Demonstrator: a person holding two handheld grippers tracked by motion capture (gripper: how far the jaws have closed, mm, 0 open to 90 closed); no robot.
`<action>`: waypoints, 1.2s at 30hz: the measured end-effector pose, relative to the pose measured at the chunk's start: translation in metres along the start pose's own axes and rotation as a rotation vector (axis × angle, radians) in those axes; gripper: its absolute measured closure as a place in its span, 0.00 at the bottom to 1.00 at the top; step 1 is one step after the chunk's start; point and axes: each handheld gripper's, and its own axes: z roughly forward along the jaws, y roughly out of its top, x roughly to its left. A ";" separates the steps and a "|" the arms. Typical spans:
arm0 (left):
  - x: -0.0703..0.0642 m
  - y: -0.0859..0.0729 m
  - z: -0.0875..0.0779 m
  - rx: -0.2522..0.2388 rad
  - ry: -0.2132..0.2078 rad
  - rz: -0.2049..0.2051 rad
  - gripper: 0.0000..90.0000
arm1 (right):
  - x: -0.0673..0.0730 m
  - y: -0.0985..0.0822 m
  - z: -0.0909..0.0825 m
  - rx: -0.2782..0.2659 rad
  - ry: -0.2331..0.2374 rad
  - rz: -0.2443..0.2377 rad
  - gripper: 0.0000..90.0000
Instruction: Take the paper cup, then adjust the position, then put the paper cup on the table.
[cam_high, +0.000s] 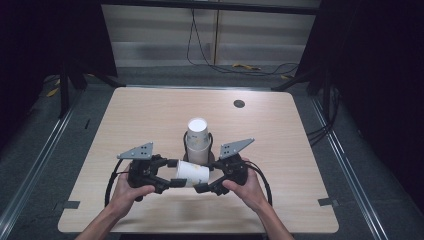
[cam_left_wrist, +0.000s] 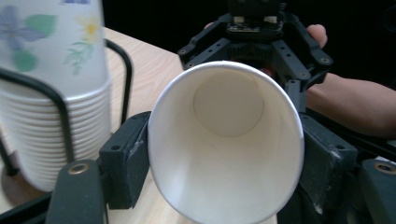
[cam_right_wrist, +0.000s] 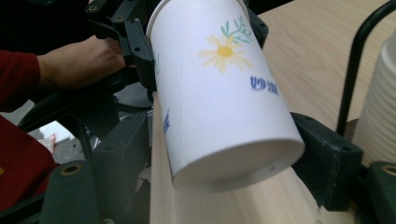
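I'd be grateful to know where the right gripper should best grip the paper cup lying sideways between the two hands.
Probably low on the wall by the closed base of the paper cup, coming in from the right. The cup lies level, base toward the right gripper; the left gripper already clamps the rim end, and the base is stiffest.

Both grippers face inward, fingers apparently parted.

Setting: a recording lab or test bay. A bare wood-laminate worktop stands on grey carpet between dark curtains. Loose cables trail along the rear wall, and floor rails flank the worktop.
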 end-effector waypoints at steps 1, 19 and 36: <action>0.001 0.000 -0.001 0.004 0.010 0.002 0.31 | 0.000 0.001 -0.001 -0.004 -0.005 -0.002 0.25; 0.000 0.003 -0.015 0.043 0.094 0.013 0.31 | 0.001 -0.003 -0.019 -0.067 -0.142 0.022 0.16; 0.008 0.013 -0.035 0.139 0.209 0.024 0.30 | 0.002 -0.015 -0.046 -0.144 -0.386 0.028 0.16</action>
